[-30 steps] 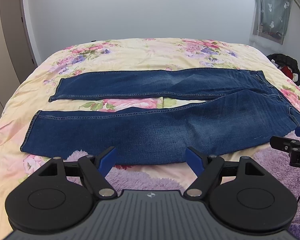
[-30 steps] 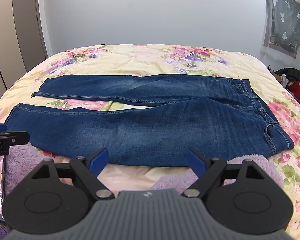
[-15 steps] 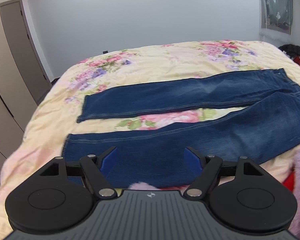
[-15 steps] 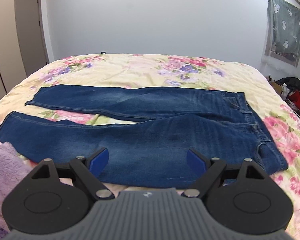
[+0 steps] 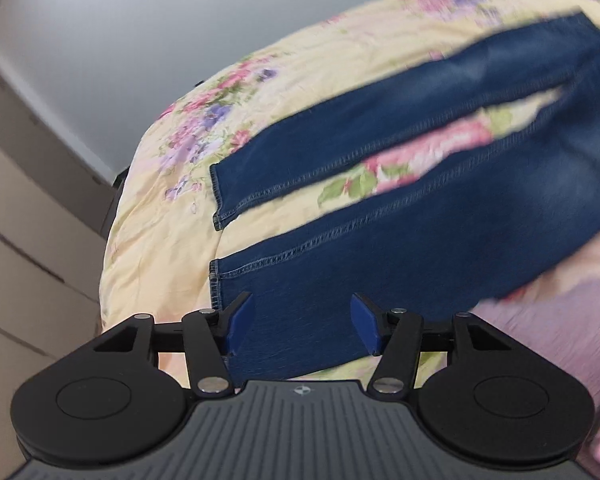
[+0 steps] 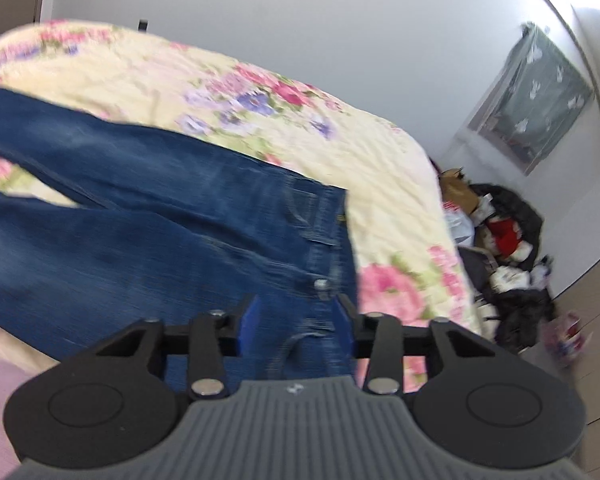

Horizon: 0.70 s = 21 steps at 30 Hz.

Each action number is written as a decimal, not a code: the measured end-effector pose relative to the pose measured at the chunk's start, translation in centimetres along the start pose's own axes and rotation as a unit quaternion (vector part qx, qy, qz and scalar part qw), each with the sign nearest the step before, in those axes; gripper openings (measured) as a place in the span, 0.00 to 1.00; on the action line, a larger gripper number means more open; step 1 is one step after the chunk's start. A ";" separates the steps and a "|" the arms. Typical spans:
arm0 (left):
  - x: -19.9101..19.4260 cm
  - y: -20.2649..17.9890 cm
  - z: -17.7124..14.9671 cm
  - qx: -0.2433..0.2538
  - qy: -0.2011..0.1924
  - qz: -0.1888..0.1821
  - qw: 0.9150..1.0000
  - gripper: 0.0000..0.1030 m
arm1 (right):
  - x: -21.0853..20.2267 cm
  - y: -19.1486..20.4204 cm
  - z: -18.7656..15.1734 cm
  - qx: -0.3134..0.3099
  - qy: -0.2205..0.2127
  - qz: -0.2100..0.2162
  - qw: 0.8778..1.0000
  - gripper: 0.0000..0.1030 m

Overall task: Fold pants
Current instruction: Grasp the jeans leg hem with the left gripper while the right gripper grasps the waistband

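Observation:
Dark blue jeans (image 5: 440, 216) lie flat on a floral bedspread, legs spread apart in a narrow V. My left gripper (image 5: 300, 326) is open, its blue pads over the hem end of the near leg. My right gripper (image 6: 294, 324) is open over the waistband end of the jeans (image 6: 180, 220), close to the button (image 6: 321, 284) and near waist corner. Both views are tilted and blurred.
The floral bed (image 5: 160, 220) drops off at its left edge beside pale wardrobe doors (image 5: 20, 208). A purple fuzzy blanket (image 5: 560, 320) lies at the near edge. Beyond the bed's right side is a pile of clothes and bags (image 6: 504, 248) on the floor.
Both grippers have moved apart and down toward the jeans: the left swung to the near leg's hem, the right to the waistband. Both stay open.

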<state>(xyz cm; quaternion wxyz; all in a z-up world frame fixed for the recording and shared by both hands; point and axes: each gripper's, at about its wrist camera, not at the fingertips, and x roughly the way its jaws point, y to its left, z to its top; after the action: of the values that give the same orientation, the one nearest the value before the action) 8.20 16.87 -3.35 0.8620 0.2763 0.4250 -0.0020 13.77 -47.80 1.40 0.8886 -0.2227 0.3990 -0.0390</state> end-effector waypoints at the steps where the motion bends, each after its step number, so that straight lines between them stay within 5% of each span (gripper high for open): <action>1: 0.9 -0.3 -0.6 0.028 0.008 0.003 1.000 0.64 | 0.8 -0.7 -0.5 -0.011 0.007 -0.005 1.000 0.26; 7: 4.9 -1.6 -3.7 0.134 0.043 0.002 0.990 0.64 | 5.1 -2.1 -4.8 -0.022 0.046 -0.022 0.998 0.21; 13: 8.2 -3.8 -6.2 0.235 0.086 -0.008 0.968 0.64 | 8.9 0.1 -7.9 -0.007 0.074 -0.003 0.997 0.15; 19: 11.1 -5.0 -6.7 0.234 0.095 0.014 0.968 0.64 | 10.5 1.0 -8.4 -0.005 0.084 0.001 0.996 0.14; 21: 11.3 -5.5 -6.7 0.235 0.081 0.021 0.968 0.53 | 10.6 1.0 -8.4 -0.008 0.086 -0.001 0.996 0.14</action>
<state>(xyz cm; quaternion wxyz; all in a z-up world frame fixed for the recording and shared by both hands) 9.20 18.06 -17.56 0.7355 0.4792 0.4750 -0.0618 14.76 -52.62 -11.26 0.8492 -0.2261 0.4739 -0.0551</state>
